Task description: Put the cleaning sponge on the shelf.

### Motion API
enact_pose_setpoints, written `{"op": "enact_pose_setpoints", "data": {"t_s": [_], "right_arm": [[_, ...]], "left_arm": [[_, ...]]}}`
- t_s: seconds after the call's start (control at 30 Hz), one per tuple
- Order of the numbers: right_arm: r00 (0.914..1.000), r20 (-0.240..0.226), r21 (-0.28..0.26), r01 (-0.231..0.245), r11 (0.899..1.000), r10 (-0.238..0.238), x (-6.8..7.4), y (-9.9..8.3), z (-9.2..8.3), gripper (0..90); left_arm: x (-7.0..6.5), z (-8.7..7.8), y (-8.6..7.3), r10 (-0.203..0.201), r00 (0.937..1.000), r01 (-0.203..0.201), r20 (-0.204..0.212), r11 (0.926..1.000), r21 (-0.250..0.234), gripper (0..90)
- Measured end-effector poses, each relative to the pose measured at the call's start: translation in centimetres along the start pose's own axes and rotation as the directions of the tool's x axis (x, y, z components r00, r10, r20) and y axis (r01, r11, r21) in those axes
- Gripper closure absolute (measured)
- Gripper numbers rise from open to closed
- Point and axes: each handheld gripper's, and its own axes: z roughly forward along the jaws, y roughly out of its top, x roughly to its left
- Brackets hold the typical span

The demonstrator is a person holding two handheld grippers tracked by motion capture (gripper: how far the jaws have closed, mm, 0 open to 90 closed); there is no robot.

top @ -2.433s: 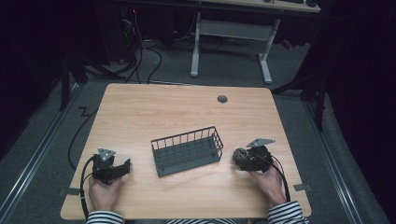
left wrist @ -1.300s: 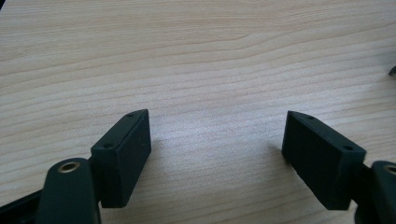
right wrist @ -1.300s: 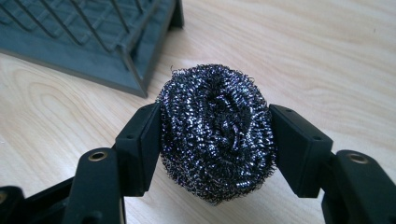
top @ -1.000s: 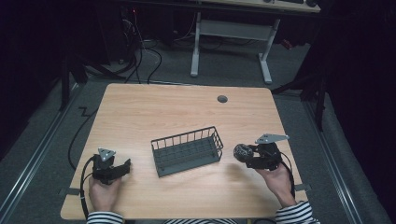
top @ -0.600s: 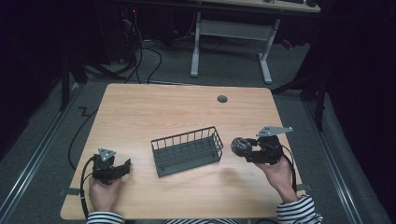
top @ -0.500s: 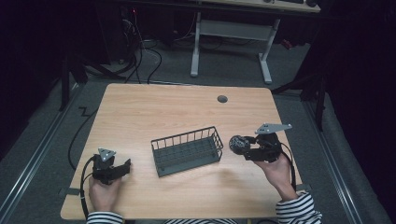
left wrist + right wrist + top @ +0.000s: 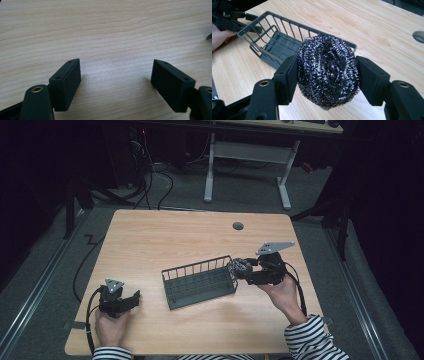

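A dark steel wool scourer (image 7: 328, 71) sits squeezed between the black pads of my right gripper (image 7: 327, 75), which is shut on it. From above, the right gripper (image 7: 246, 270) holds the scourer (image 7: 240, 266) in the air at the right end of a grey wire basket (image 7: 199, 281). The basket (image 7: 269, 37) lies just beyond the scourer and has nothing in it. My left gripper (image 7: 131, 299) rests on the table at the front left, held by a hand. Its jaws stand open over bare wood (image 7: 116, 75), nothing between them.
The wooden table (image 7: 165, 240) has a round cable hole (image 7: 238, 226) near its far right edge. A second desk frame and cables stand on the floor beyond the table. A striped sleeve (image 7: 312, 340) comes in at the front right.
My right gripper has lifted off the table and moved left and away, carrying the scourer up to the basket's right end. The left gripper has stayed put.
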Motion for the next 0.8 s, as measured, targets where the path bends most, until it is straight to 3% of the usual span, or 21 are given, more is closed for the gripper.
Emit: {"op": "enact_pose_setpoints", "data": {"t_s": [0.33,0.8], "right_arm": [[0.9992,-0.035,0.022,0.022,1.000,-0.021,0.7,1.8,2.3,37.8],[0.9977,-0.053,0.084,0.047,0.995,-0.043,1.6,2.8,6.1,37.6]], "left_arm": [[0.0,0.0,0.0,0.000,1.0000,0.000,0.002,1.0000,0.001,24.3],[0.0,0.0,0.0,-0.001,1.0000,0.001,0.003,1.0000,0.001,24.3]]}}
